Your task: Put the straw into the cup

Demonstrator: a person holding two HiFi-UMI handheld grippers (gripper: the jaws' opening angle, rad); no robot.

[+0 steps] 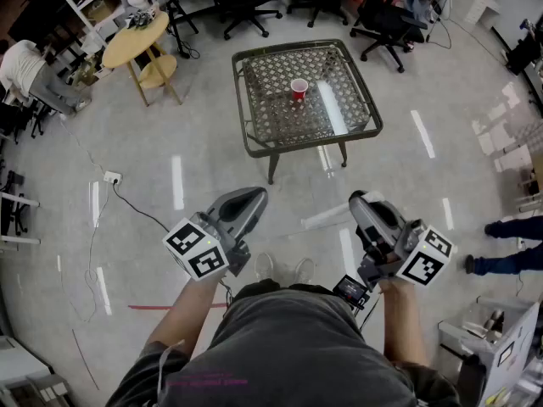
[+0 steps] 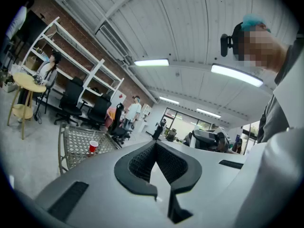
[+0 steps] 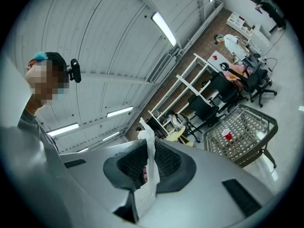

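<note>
A red cup [image 1: 299, 89] stands upright near the middle of a low wicker-top table [image 1: 246, 100] a few steps ahead of me. It also shows small in the left gripper view, cup [image 2: 93, 147], and in the right gripper view, cup [image 3: 227, 135]. My right gripper [image 1: 356, 200] is shut on a white paper-wrapped straw [image 1: 327, 219] that sticks out to the left. Between its closed jaws the straw [image 3: 151, 160] stands up. My left gripper [image 1: 253, 195] is shut with nothing in it. Both are held at waist height, far short of the table.
A round yellow table [image 1: 136, 39] with seated people is at the back left. Black office chairs [image 1: 386, 19] line the far side. A power strip [image 1: 112, 177] and its cable lie on the floor at left. Someone's legs [image 1: 509, 227] and a cart [image 1: 501, 346] are at right.
</note>
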